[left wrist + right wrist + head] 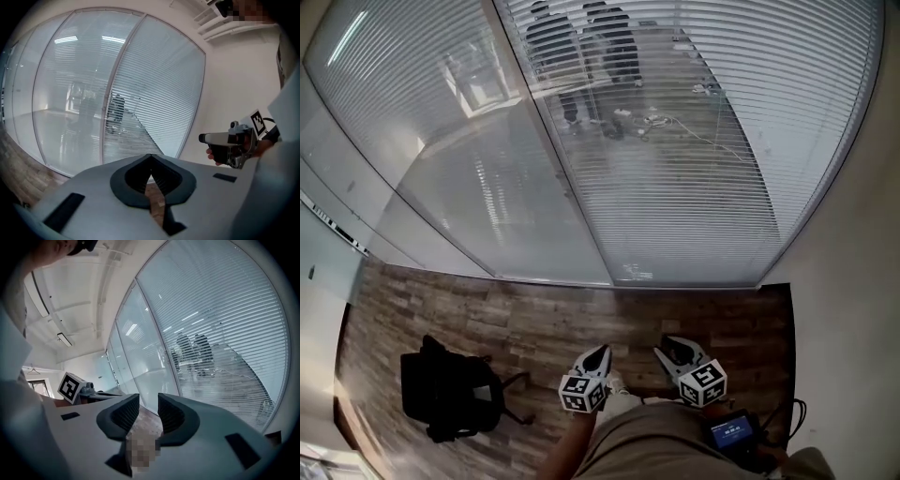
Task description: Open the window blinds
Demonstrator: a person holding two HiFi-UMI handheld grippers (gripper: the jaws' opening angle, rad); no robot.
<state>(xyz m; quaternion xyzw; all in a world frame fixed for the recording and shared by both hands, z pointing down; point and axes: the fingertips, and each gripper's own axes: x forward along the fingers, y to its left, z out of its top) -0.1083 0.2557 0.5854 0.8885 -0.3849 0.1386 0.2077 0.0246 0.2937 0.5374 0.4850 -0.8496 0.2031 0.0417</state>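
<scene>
Grippers: two are counted, held side by side close to the body at the near edge, with one marker cube seen on each.
Left gripper (150, 156): the jaws are clenched tip to tip, and nothing is caught between them.
Right gripper (148, 404): the jaws are released and stand apart; only floor is seen through the gap.
Person: only a forearm and part of the clothing are seen, cut off by the near edge of the head view.
Screen device (731, 433): one is counted at the near right, just beside the right gripper; it is partly cut off, and its display cannot be read.
Backpack (450, 394): one black bag is seen lying on the wood floor (534, 319) at the near left, well apart from both grippers.
Glass wall: two wide panes are counted straight ahead, split by one upright mullion (558, 159); further panes at the far left are cut off.
Blinds (703, 159): these are found in the right pane, beyond the floor and far from both grippers. The sheet hangs upright, and the long axis of every slat runs level, left to right.
Left pane: fine pale slat lines are seen near its top, but their tilt cannot be made out.
People (581, 47): two figures are seen farthest off through the slats, broken into stripes, with no detail to be read.
</scene>
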